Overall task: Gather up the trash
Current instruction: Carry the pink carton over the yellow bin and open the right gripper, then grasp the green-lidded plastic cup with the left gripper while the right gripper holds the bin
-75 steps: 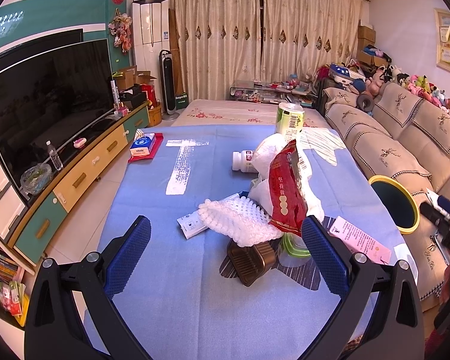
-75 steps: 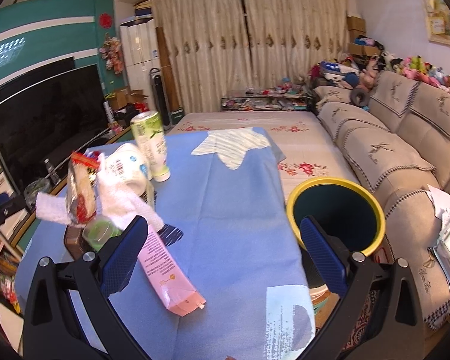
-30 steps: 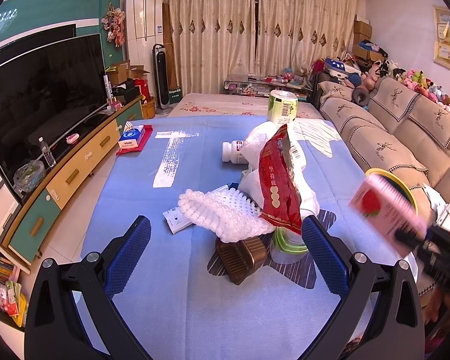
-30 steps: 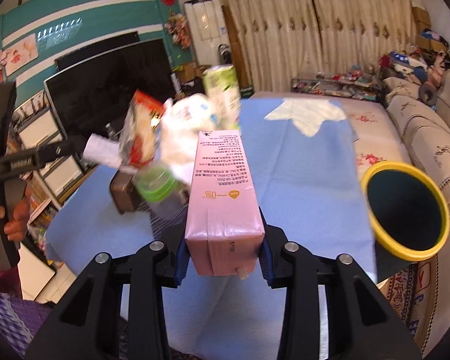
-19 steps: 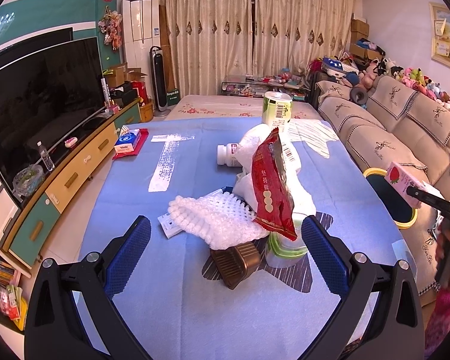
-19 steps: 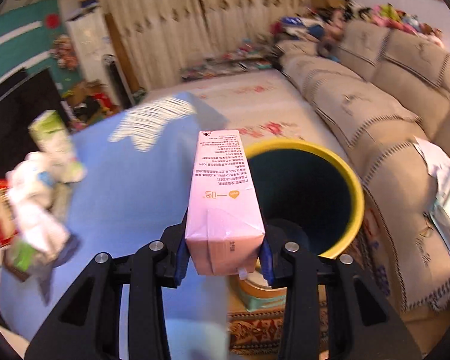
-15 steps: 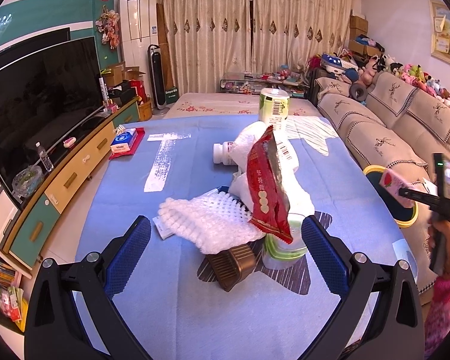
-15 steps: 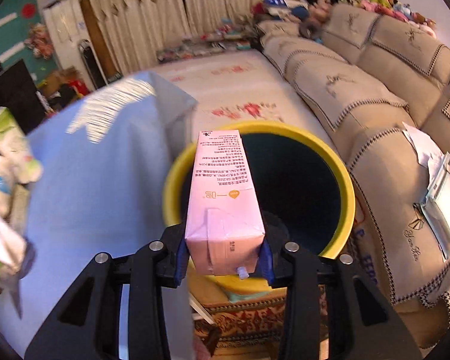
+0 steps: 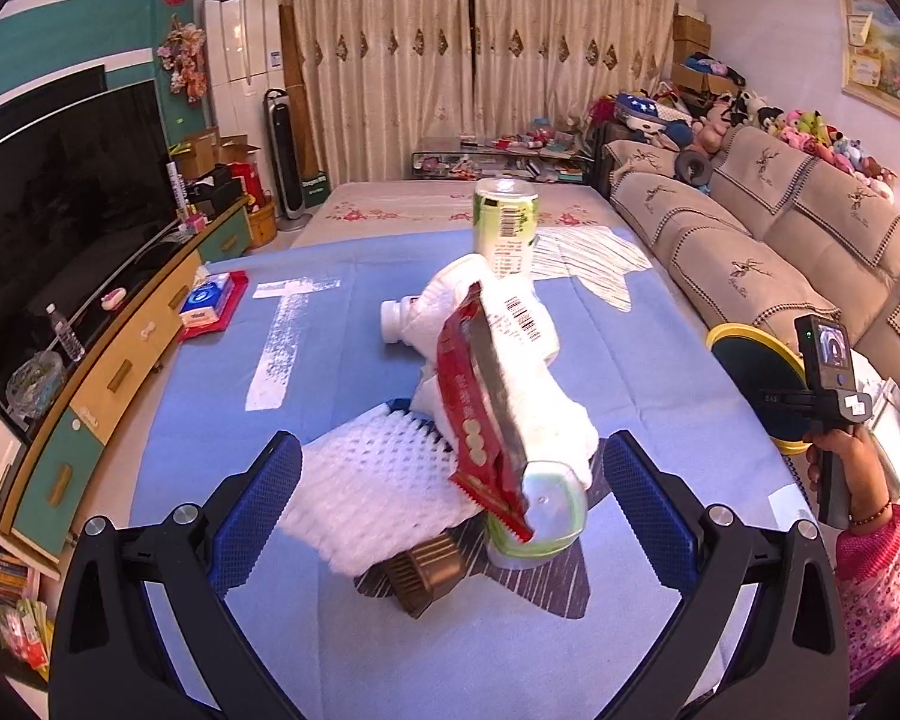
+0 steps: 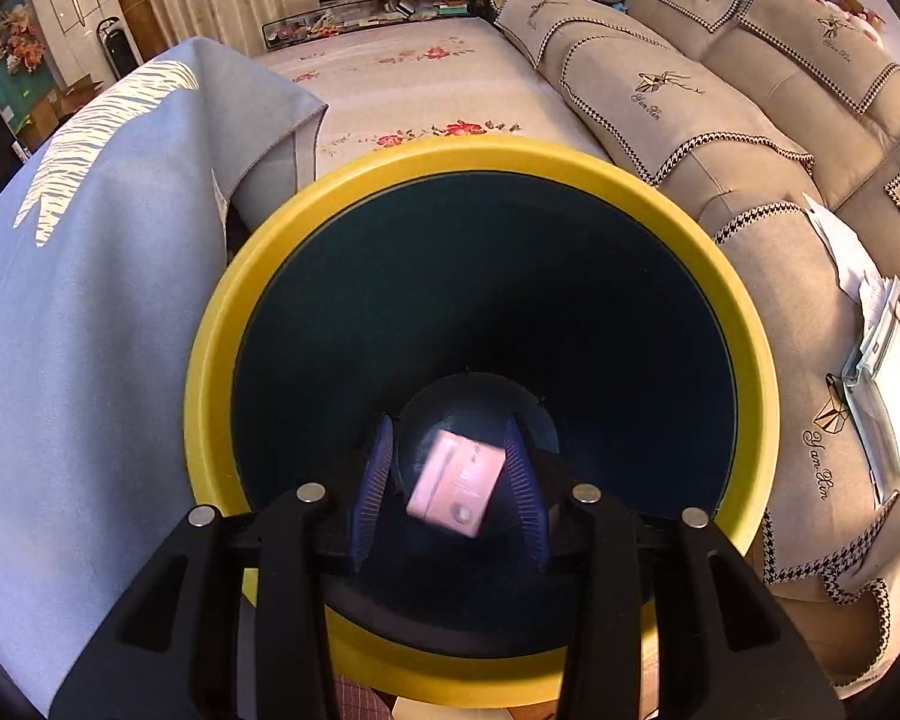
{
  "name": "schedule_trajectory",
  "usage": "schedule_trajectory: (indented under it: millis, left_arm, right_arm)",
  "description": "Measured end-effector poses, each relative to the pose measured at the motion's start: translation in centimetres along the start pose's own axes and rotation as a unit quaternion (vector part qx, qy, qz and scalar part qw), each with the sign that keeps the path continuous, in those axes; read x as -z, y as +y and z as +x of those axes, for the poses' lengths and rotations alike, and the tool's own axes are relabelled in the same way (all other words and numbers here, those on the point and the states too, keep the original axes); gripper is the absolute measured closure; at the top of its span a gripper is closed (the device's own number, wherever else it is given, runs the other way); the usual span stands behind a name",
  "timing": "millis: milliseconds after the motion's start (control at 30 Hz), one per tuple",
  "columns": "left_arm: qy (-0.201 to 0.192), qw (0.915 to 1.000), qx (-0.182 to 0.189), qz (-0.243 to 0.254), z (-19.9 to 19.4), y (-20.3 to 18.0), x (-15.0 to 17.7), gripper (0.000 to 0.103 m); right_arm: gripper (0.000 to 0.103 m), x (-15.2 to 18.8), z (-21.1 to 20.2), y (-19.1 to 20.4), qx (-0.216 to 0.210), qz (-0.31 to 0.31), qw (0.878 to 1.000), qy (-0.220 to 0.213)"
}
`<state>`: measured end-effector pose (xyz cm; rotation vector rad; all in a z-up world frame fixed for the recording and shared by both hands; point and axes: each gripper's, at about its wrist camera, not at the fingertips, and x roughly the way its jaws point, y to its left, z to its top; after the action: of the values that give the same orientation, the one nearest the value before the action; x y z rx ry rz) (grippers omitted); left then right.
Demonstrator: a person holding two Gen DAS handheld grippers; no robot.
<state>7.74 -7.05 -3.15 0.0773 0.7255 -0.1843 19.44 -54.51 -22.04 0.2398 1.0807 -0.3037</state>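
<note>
A yellow-rimmed, dark bin (image 10: 492,153) fills the right wrist view, between the blue-clothed table (image 10: 90,300) and the sofa. My right gripper (image 10: 450,429) points down into it, jaws apart. A pink carton (image 10: 456,492), blurred and tilted, lies deep in the bin, clear of both pads. My left gripper (image 9: 453,456) is open over the table, facing a trash pile: a red snack bag (image 9: 480,420), white foam netting (image 9: 378,480), a green-lidded tub (image 9: 540,522), a brown box (image 9: 426,576), a white bottle (image 9: 399,324) and a green can (image 9: 506,228).
The bin (image 9: 744,339) stands off the table's right edge, with a person's hand (image 9: 840,456) beside it. A TV cabinet (image 9: 120,372) runs along the left. A tissue pack (image 9: 210,306) lies far left. Papers (image 10: 882,372) rest on the sofa (image 10: 720,120).
My right gripper swung from the table to over the bin, tipped downward and let go of the pink carton, which dropped inside. My left gripper drifted slightly toward the pile.
</note>
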Motion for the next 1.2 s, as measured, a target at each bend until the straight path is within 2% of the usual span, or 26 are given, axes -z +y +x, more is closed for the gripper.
schedule_trajectory:
  millis: [200, 367, 500, 600, 800, 967, 1100, 1200]
  left_arm:
    - [0.005, 0.9990, 0.034, 0.030, 0.5, -1.1, -4.2, 0.004]
    - [0.006, 0.9982, 0.018, 0.056, 2.5, -2.9, -8.7, 0.004]
    - [0.027, 0.9986, 0.004, 0.045, 6.0, -4.0, -12.0, 0.004]
    - [0.057, 0.9981, -0.006, 0.025, 10.1, -4.7, -14.2, 0.004]
    - [0.086, 0.9959, -0.029, -0.001, 15.5, -5.3, -16.6, 0.007]
    - [0.097, 0.9942, -0.042, -0.018, 17.9, -4.8, -17.3, 0.018]
    - [0.104, 0.9936, -0.038, -0.022, 18.8, -4.6, -17.4, 0.025]
    - [0.105, 0.9939, -0.032, -0.017, 19.1, -5.0, -17.4, 0.034]
  right_arm:
    - [0.060, 0.1, -1.8, 0.0, -0.018, 0.008, 1.000, -0.022]
    - [0.057, 0.2, -3.7, 0.2, -0.034, 0.011, 0.998, -0.042]
    - [0.055, 0.1, -4.7, 0.5, -0.044, 0.013, 0.998, -0.053]
    - [0.055, -0.1, -5.0, 0.5, -0.050, 0.013, 0.997, -0.058]
    - [0.054, 0.1, -5.0, 0.4, -0.060, 0.011, 0.996, -0.058]
    - [0.054, 0.0, -4.8, 0.3, -0.068, 0.013, 0.996, -0.058]
    - [0.054, 0.0, -4.8, 0.1, -0.070, 0.016, 0.996, -0.059]
    - [0.054, 0.1, -4.8, -0.2, -0.072, 0.017, 0.995, -0.060]
